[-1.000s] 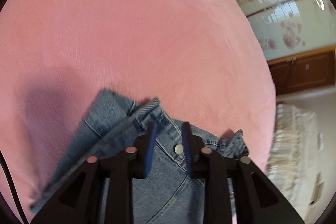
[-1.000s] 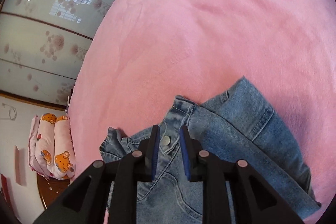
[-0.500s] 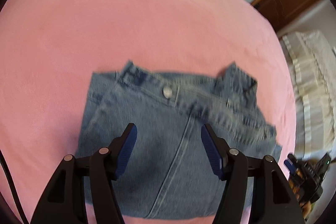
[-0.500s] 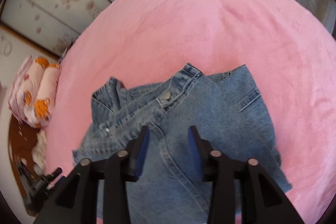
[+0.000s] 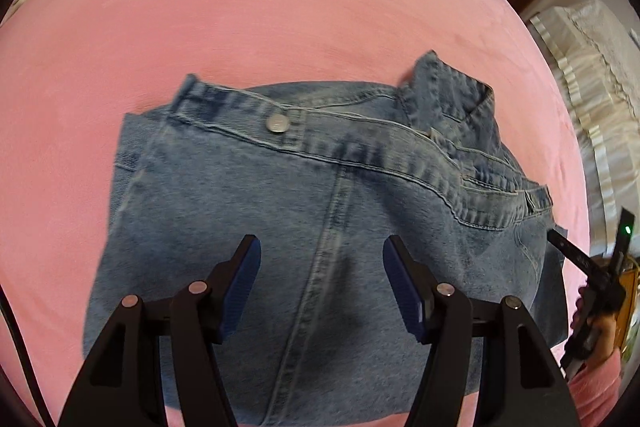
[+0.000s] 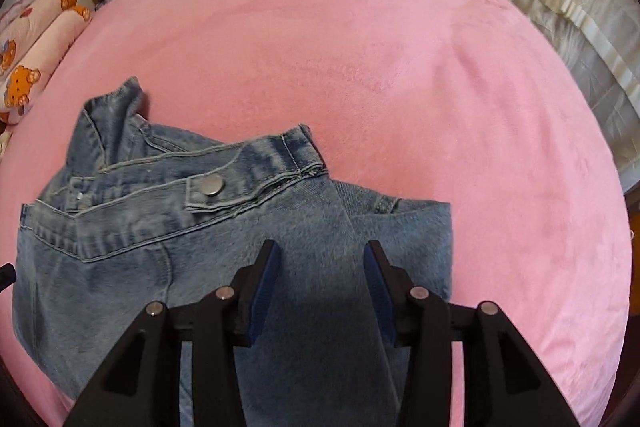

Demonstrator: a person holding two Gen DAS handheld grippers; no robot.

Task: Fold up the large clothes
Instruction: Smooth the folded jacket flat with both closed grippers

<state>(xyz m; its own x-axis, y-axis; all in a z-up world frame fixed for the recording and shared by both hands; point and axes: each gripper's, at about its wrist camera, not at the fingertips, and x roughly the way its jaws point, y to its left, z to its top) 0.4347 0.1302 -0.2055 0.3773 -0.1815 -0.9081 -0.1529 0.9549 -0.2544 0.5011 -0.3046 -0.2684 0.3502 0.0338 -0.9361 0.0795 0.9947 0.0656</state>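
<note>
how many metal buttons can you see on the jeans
1. The metal button sits on the waistband of the jeans, at the far edge of the folded stack, on the pink blanket. Others may be hidden inside the folds.

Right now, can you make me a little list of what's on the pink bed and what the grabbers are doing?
clothing: blue denim garment, folded, lying flat
surface: pink blanket
fastener: silver button on the band, facing up
left hand-held gripper: open, above the denim, holding nothing
right hand-held gripper: open, above the denim, holding nothing
nearby: teddy-bear pillows at the bed's edge
</note>
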